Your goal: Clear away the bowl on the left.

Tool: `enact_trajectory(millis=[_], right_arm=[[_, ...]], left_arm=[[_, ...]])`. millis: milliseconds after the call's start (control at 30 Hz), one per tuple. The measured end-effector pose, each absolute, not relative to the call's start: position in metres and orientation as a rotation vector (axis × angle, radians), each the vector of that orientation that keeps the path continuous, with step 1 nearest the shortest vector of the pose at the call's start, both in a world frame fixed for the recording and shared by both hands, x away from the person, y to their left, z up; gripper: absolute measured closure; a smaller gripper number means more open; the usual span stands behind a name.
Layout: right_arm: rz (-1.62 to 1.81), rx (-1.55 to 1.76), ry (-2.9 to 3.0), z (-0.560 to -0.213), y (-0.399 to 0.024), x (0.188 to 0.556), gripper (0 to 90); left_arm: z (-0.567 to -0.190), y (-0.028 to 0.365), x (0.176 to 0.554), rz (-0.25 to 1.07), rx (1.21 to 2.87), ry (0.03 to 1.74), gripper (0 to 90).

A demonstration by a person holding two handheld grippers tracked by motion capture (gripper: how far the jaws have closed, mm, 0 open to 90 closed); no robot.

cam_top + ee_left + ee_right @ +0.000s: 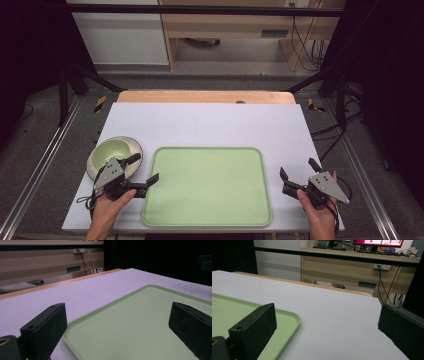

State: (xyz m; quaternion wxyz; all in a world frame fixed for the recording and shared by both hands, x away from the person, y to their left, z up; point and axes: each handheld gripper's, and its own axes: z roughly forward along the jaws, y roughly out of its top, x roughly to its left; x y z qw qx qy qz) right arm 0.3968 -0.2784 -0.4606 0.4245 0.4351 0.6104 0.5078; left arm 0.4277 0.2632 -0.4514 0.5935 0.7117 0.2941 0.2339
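The white table [210, 122] lies bare ahead of both claws. A green tray [207, 186] sits between them, its left edge under the left gripper [145, 172], jaws wide, empty. The right gripper [298, 168] gapes empty beside the tray's right rim. A green bowl [112, 150] is apparently touching the left gripper's far side.

Wide-apart jaws frame the green tray [140, 322] on white table [82, 293].
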Motion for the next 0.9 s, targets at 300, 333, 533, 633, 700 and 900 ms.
enact_trajectory(millis=[300,333,533,633,700,900], right_arm=[[1.276,1.091,1.538,-0.46,-0.275,0.396,2.1],[1.28,1.093,1.537,-0.46,-0.275,0.396,2.1],[1.277,1.101,1.533,-0.46,-0.275,0.396,2.2],[1.27,1.1,1.534,-0.46,-0.274,0.396,2.4],[1.266,1.101,1.534,-0.46,-0.274,0.396,2.5],[1.258,1.116,1.532,-0.46,-0.273,0.396,3.4]], left_arm=[[-0.451,0.262,0.427,0.548,1.67,0.681,2.0],[-0.45,0.262,0.427,0.548,1.671,0.682,2.1],[-0.445,0.263,0.427,0.556,1.66,0.693,2.4],[-0.444,0.263,0.427,0.562,1.661,0.696,2.5],[-0.442,0.264,0.426,0.566,1.654,0.696,2.6],[-0.433,0.266,0.424,0.594,1.657,0.695,3.0]])
